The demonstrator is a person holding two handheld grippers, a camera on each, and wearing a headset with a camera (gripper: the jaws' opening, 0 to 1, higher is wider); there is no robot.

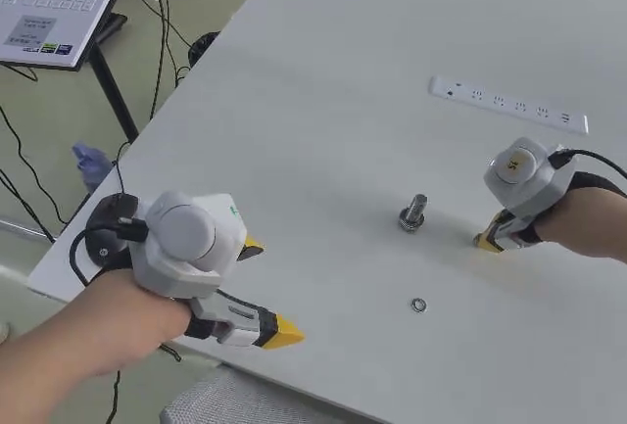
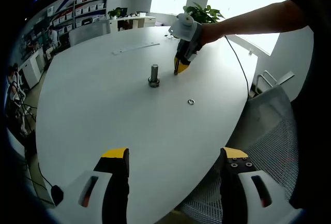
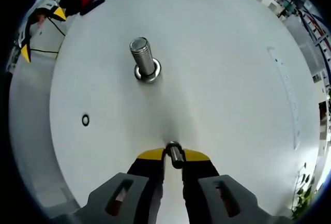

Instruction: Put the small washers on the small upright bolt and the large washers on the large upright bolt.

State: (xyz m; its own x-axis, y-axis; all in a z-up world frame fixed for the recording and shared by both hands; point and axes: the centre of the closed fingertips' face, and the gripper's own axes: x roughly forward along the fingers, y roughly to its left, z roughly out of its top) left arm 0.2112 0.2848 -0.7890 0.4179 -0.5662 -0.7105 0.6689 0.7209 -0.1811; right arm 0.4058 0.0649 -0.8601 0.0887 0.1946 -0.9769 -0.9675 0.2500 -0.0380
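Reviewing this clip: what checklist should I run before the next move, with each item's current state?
1. Right claw has the small bolt: ok, the jaws are shut on it down at the table.
2. Small bolt stands by itself: cannot tell, the claw is holding it.
3. Large bolt is upright: ok, it stands on the table apart from both claws.
4. Left claw is free: ok, the jaws are wide open and empty, over the near table edge.
5. Loose washer is clear to pick: ok, it lies flat on bare table between the large bolt and the near edge.
6. Washer size: cannot tell.
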